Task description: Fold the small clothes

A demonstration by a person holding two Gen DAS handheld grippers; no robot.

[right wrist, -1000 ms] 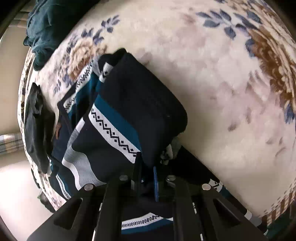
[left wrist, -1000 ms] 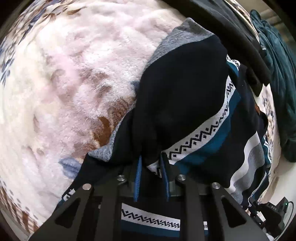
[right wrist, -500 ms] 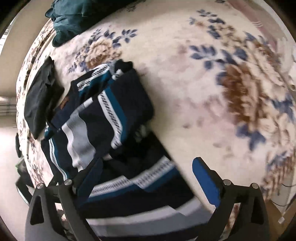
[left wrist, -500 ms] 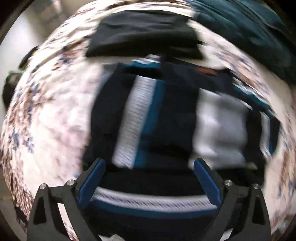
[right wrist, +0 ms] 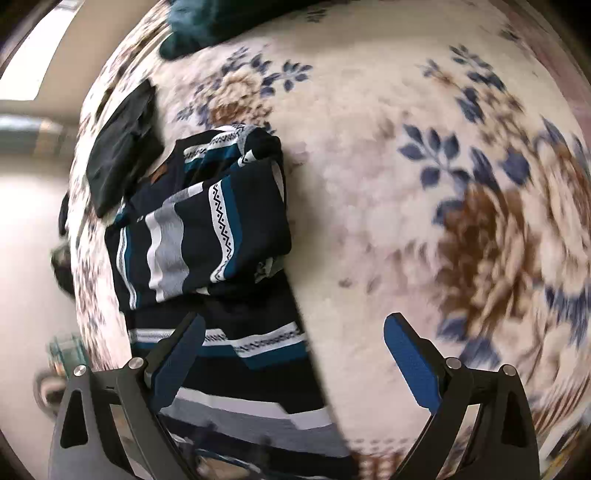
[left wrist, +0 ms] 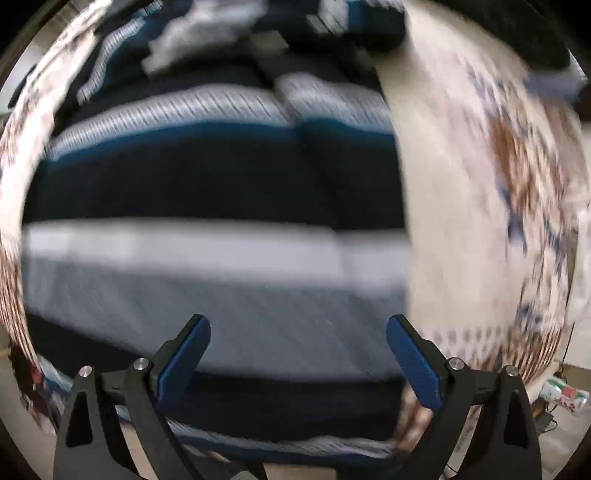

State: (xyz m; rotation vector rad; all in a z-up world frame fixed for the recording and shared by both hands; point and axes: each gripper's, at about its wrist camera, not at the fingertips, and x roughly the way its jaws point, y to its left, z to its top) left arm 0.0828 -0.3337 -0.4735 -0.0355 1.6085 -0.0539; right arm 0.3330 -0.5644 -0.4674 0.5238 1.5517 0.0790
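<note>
**Both grippers empty above a half-folded sweater: risks and surroundings**

We find the left gripper with its jaws spread wide and nothing between them; they have just been opening. It hangs over the striped sweater, pointing down, and its view is heavily blurred. The right gripper is likewise wide apart and empty, its jaws also just opened, with the garment's lower edge under its left finger.

In the right wrist view the sweater lies on the floral blanket, running from about 10 o'clock down to 6 o'clock. Its sleeves appear laid across the body; the lower part looks not yet folded up.

Risks, in our judgement:
- The sleeve panel sits loosely, with a bunched edge at its upper right. A fast pass or a pinch through only one layer could drag it open again.
- The blanket is plush. Jaws closing low on the hem could take blanket pile with the fabric and pull the whole garment askew.
- With the left view smeared, we cannot tell exactly where that gripper stands over the hem; an uneven grab between the two hands would leave a crooked fold.

Surroundings: a folded black garment lies just beside the sweater's collar end at 10 o'clock, close enough to crowd a fold made upward. A dark teal cloth sits at 12 o'clock, well apart. The blanket at 3 o'clock holds nothing.
</note>
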